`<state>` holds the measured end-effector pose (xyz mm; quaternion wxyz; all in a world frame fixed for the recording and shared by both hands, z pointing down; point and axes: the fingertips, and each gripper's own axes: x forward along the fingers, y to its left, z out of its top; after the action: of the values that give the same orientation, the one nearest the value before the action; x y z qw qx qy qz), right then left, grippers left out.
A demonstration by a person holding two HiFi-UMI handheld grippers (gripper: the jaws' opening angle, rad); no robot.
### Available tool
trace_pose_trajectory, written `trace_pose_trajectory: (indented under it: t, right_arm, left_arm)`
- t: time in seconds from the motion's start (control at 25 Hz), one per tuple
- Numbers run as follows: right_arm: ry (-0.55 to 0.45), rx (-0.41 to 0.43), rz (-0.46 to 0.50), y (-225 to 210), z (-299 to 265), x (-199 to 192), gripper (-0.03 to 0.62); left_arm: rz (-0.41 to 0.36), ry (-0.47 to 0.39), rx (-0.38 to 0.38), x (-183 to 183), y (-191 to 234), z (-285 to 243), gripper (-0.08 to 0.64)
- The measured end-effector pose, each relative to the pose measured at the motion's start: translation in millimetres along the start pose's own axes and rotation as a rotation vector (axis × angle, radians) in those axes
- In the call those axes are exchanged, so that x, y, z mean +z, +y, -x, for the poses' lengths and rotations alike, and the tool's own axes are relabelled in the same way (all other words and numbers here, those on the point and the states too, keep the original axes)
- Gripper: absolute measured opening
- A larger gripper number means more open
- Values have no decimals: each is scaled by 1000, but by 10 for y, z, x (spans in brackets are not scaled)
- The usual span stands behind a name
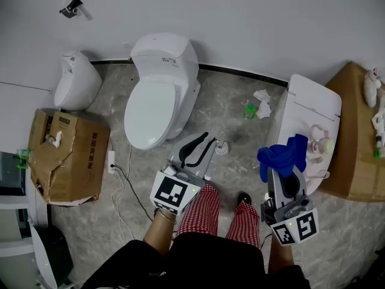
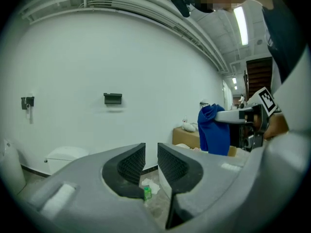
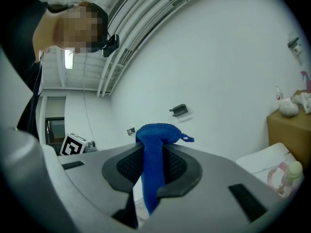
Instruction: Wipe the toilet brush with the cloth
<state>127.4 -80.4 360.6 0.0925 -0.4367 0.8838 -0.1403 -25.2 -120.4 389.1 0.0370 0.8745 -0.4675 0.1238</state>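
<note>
Right claw (image 3: 154, 160) pinches the blue cloth (image 3: 158, 133), which bunches just past my jaw tips and hangs below them. Left claw (image 2: 151, 162) stands slightly parted on nothing, with a small white object (image 1: 221, 149) on the floor just beside its tips.

White wall (image 1: 240, 17), grey marbled floor (image 1: 231, 104), white toilet (image 1: 157, 95), what looks like a urinal (image 1: 75, 82), torn cardboard box (image 1: 67, 156)
</note>
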Motion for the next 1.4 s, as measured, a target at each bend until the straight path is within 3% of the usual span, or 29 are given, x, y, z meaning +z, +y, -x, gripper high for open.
trace_pose_trajectory:
  t: [0.2,0.48,0.84,1.0,1.16,1.4]
  right_arm:
    - [29,-23,-11,-85,-22,-163,69]
    - [41,-35,-44,-152,-74,-300,69]
    - [36,-49,-40,-203,-175,-370,69]
    - [39,-44,-34,-169,-228,-422,69]
    - [43,-47,-34,-173,-244,-482,69]
    - [61,-55,-38,-191,-257,-608,69]
  left_arm:
    - [36,51,-27,-281,19,-46,66]
    - [19,76,-32,-486,128,-156,71]
    - [189,91,-67,-763,239,-292,71]
    - [285,52,-78,-812,322,-332,71]
    - [305,44,-74,-868,380,-352,71]
    - [270,71,-74,-1015,376,-333,71]
